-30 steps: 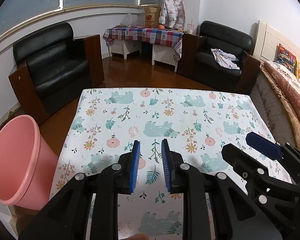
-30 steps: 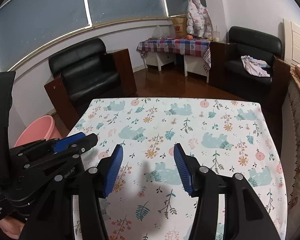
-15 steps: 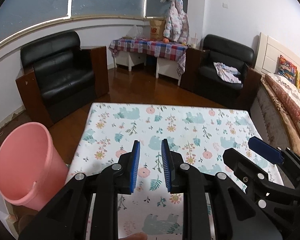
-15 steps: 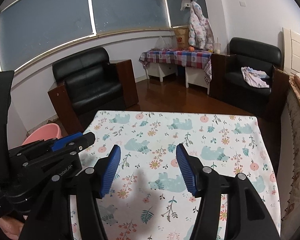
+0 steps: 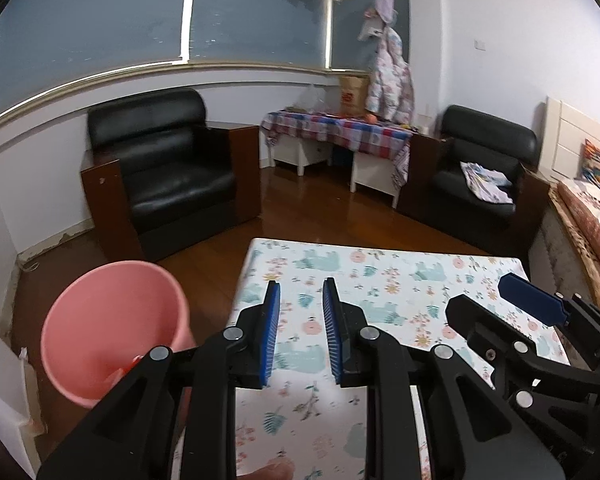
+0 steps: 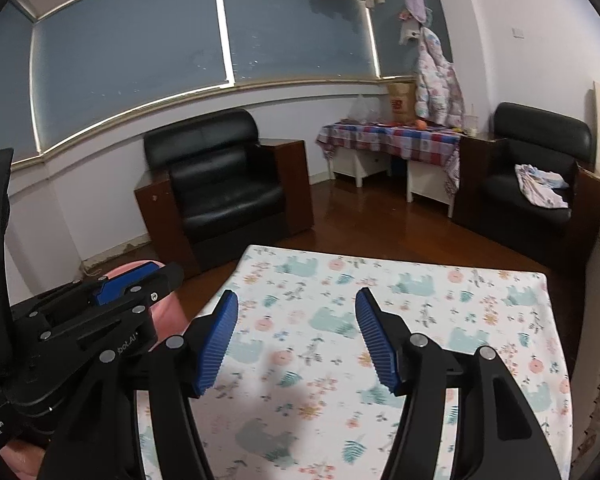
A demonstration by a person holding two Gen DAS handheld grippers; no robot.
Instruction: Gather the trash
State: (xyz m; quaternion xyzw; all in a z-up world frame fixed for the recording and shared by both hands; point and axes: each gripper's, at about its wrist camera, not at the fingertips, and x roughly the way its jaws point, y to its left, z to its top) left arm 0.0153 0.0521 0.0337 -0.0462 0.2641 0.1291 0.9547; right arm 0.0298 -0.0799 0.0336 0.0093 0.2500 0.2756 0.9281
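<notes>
With both grippers empty, left gripper (image 5: 300, 332) narrowly parted and right gripper (image 6: 296, 340) spread (jaws just widened), scan the bare tabletop (image 5: 400, 276) for remaining trash; the bin (image 5: 112, 328) stands beside its left edge.

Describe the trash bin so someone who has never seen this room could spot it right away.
Start at the table with the bear-and-flower cloth in the middle of the room. On the wooden floor by its left edge, in front of the nearer black armchair, stands the pink plastic bucket. It is the only round, open-topped, pink thing there; something small and reddish lies inside.
</notes>
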